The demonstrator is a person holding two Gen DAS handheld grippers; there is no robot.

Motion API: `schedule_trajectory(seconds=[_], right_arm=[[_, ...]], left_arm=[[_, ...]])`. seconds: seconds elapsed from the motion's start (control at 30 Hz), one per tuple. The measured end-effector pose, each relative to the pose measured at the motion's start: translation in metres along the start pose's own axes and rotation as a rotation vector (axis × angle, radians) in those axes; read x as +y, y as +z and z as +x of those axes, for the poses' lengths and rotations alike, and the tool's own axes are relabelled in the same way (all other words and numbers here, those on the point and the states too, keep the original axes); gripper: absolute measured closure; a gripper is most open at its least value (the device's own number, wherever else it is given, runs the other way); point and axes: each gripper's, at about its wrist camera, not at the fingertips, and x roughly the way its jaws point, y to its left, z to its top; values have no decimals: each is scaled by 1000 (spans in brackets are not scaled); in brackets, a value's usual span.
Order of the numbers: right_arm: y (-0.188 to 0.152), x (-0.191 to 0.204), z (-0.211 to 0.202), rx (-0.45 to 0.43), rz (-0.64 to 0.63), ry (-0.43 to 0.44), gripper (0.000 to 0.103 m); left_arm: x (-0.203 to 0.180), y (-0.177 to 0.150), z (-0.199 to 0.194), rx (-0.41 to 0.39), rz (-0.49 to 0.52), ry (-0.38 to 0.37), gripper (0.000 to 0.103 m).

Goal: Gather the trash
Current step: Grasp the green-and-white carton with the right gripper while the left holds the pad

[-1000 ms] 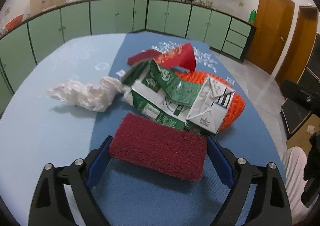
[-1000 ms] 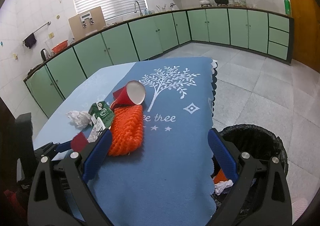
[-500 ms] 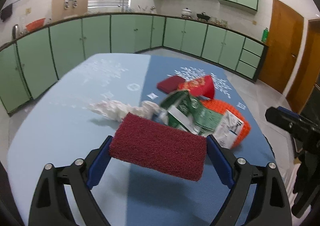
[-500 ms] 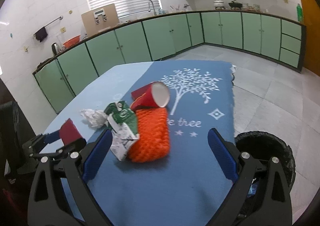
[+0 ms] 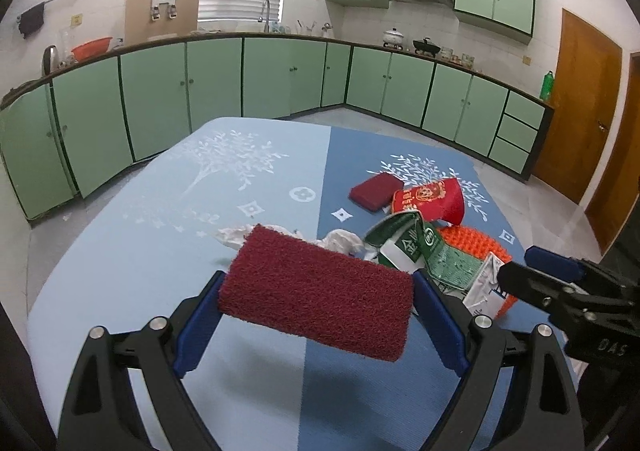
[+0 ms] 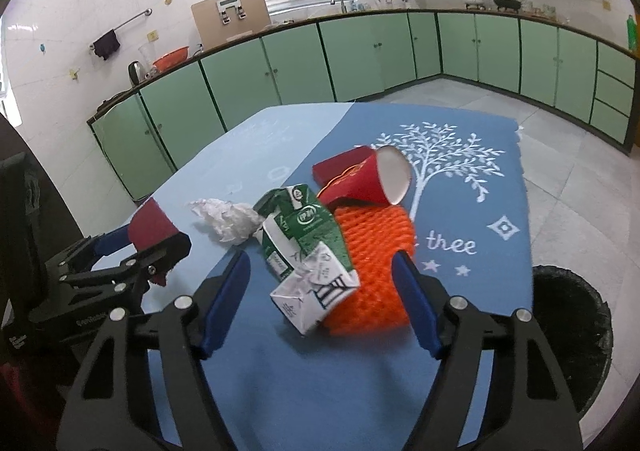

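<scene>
Your left gripper point(image 5: 316, 301) clamps one dark red scouring pad point(image 5: 316, 291) above the blue tablecloth point(image 5: 160, 231); your right gripper point(image 6: 320, 291) stands wide around one crushed green-and-white carton point(image 6: 308, 247). Left on the cloth: one orange foam net point(image 6: 372, 251), one red paper cup point(image 6: 368, 181), one white tissue wad point(image 6: 228, 217), and one second red pad point(image 5: 376, 191). One black bin point(image 6: 568, 335) sits beside the table.
</scene>
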Motion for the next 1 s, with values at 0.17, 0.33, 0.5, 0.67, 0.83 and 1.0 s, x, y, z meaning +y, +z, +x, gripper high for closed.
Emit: schedule_trajectory(seconds=[0.17,0.33,0.5,0.67,0.83,1.0], right_arm=[[-2,3,17,63,9,32,47],[-9,18,17,83,-51,69,54],[-13,19,18,111,-37,101,51],[-13,23,24,133,-57,96,33],[-16,31,30,140,-89,75,26],[-21,38,33,131,-155,32,26]], left_arm=[[9,0,1,-3,-14,10,14],[19,-2,3,3,-31,21,14],[24,-3,5,8,-38,24,14],[25,-6,6,12,-34,23,14],[26,-6,6,13,-33,24,14],[30,-6,6,11,-35,34,14]])
